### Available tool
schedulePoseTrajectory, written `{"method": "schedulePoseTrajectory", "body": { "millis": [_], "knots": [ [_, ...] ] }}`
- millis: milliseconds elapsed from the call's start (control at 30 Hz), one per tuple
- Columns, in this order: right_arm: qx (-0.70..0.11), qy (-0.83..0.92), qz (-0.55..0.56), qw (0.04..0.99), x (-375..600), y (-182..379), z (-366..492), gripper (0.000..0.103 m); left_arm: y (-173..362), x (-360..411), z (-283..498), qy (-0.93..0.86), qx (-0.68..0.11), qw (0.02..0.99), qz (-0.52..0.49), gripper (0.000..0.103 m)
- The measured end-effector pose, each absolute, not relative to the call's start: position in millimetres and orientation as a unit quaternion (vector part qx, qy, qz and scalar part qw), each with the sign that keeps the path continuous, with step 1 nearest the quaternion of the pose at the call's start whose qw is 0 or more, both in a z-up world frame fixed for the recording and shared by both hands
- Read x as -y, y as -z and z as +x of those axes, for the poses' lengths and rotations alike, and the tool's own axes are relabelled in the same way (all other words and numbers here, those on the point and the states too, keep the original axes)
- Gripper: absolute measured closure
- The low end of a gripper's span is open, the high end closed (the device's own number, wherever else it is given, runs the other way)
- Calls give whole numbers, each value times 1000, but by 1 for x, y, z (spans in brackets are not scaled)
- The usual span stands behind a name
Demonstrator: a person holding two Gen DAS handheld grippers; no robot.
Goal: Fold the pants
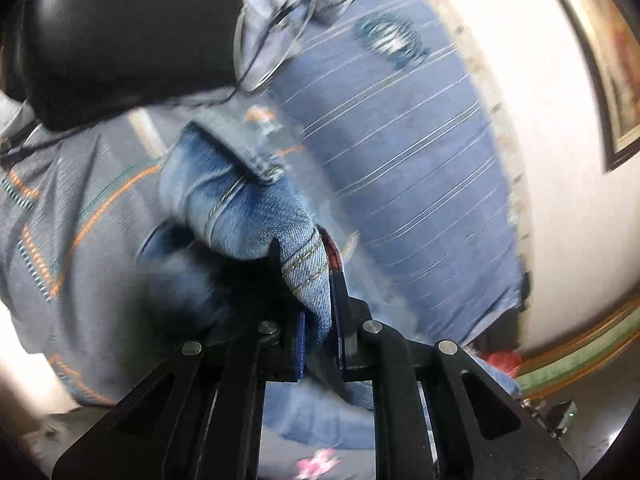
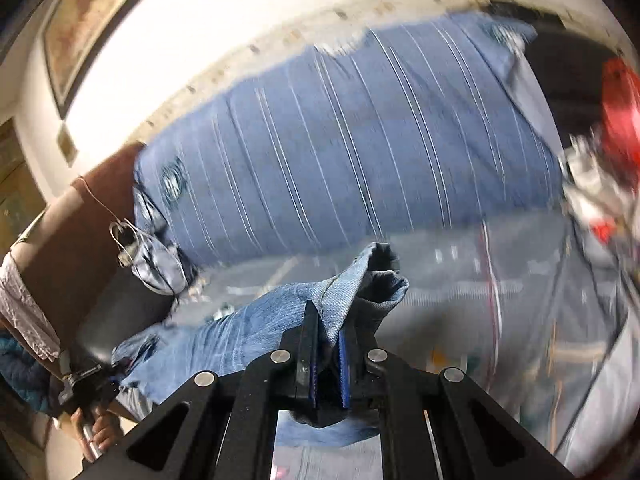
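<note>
The pants are light blue jeans. In the left wrist view my left gripper (image 1: 306,264) is shut on a stitched edge of the jeans (image 1: 236,204), which bunch up ahead of the fingers. In the right wrist view my right gripper (image 2: 330,320) is shut on another seamed edge of the jeans (image 2: 248,332). The denim stretches left from it toward the other gripper (image 2: 86,380), held in a hand at the lower left. The jeans hang lifted above a grey patterned cover (image 2: 460,280).
A large blue striped cushion (image 2: 340,152) leans against a white wall (image 2: 200,28) behind the cover. A black seat back (image 1: 120,32) is at upper left. A framed picture (image 1: 616,92) hangs on the wall. Red and white items (image 2: 612,152) lie at right.
</note>
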State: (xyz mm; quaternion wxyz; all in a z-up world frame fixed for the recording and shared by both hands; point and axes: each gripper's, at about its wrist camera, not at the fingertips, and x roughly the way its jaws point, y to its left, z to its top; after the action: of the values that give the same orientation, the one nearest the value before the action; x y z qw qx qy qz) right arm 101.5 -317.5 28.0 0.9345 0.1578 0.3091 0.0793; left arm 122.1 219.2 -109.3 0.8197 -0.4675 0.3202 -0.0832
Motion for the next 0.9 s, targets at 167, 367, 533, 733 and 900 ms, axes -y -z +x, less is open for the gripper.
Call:
{"method": "schedulePoseTrajectory", "body": {
  "millis": [167, 367, 533, 733, 900],
  "knots": [
    [-298, -64, 175, 936, 340, -16, 126, 96, 86, -207, 123, 95, -311, 847, -421, 92],
    [-442, 2, 236, 865, 391, 143, 169, 95, 152, -159, 147, 80, -447, 799, -395, 93],
    [-451, -6, 307, 838, 414, 166, 164, 87, 164, -148, 136, 82, -482, 782, -387, 84],
    [-438, 37, 278, 854, 409, 150, 148, 71, 148, -136, 113, 123, -462, 804, -353, 78],
    [-367, 21, 319, 874, 412, 131, 104, 54, 129, -124, 94, 146, -419, 840, -313, 55]
  ]
}}
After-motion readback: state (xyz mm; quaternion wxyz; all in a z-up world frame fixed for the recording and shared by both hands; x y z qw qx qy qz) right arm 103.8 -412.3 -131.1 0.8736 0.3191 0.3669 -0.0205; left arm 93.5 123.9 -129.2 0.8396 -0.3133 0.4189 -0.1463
